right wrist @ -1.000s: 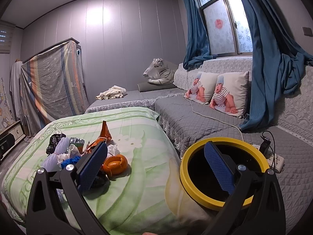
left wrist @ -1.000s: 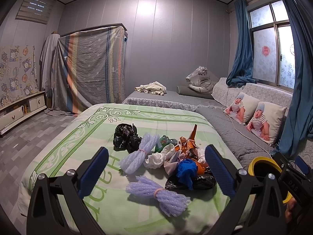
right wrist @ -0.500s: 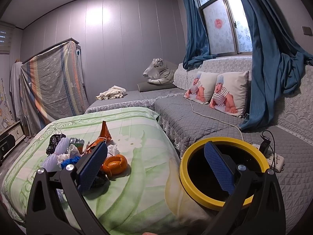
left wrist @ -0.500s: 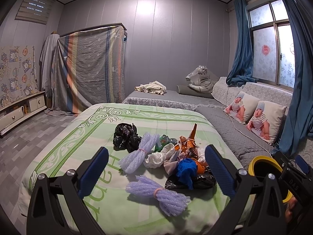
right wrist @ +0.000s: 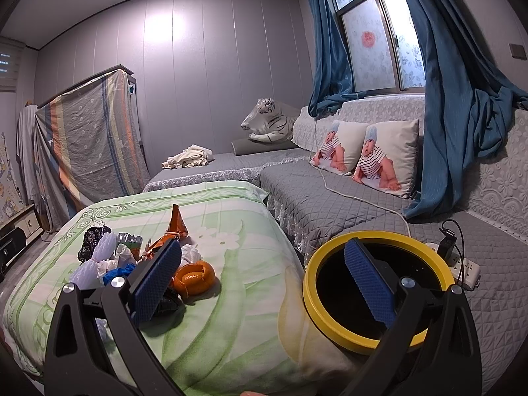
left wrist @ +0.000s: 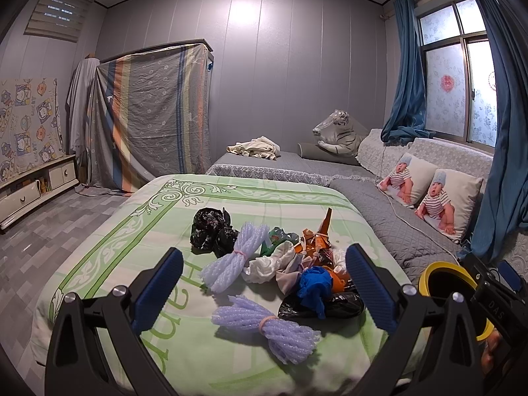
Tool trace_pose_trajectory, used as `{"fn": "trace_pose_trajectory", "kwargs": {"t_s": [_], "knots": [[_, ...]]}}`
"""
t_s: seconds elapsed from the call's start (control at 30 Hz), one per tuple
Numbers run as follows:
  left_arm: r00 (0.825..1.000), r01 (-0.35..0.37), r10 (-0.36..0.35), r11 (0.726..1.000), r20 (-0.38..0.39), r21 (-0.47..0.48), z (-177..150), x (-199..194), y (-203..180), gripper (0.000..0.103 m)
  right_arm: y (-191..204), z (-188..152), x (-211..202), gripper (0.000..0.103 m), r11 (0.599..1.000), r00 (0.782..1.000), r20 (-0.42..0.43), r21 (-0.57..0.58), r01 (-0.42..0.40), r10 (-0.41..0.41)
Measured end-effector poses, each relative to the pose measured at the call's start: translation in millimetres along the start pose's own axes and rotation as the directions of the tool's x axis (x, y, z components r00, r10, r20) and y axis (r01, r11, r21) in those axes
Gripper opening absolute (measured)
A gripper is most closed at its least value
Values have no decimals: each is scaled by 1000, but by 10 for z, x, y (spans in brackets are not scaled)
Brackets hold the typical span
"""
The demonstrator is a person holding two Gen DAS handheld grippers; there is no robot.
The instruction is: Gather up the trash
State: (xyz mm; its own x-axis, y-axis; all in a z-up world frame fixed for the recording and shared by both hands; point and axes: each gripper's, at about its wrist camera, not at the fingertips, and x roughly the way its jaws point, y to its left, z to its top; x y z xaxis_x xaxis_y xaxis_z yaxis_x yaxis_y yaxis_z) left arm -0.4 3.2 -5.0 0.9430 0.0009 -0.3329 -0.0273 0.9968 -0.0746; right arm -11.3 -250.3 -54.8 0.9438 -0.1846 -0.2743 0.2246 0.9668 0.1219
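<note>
Both the left gripper (left wrist: 264, 283) and right gripper (right wrist: 262, 275) hover wide open and empty above a trash pile (left wrist: 283, 264) on the bed (left wrist: 138, 231); loose wrappers could slip before reaching the yellow-rimmed bin (right wrist: 373, 290) beside it

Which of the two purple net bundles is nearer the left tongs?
The one with the orange band, lying alone in front of the pile. The other, with the pink band, lies farther back beside the black bag.
</note>
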Motion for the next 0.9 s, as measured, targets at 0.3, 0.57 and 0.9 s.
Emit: {"fn": "trace_pose_trajectory", "kwargs": {"t_s": [0.3, 0.57, 0.9], "knots": [[1000, 6, -6, 1000, -5, -11, -5, 16, 27, 95, 15, 23, -6, 95, 1000, 999, 12, -5, -30, 30], [997, 67, -66, 998, 28, -9, -7, 90, 219, 95, -70, 80, 115, 95, 992, 992, -8, 27, -122, 123], [981, 187, -191, 979, -37, -81, -272, 354, 686, 95, -104, 92, 592, 95, 959, 947, -148, 47, -280, 284]]}}
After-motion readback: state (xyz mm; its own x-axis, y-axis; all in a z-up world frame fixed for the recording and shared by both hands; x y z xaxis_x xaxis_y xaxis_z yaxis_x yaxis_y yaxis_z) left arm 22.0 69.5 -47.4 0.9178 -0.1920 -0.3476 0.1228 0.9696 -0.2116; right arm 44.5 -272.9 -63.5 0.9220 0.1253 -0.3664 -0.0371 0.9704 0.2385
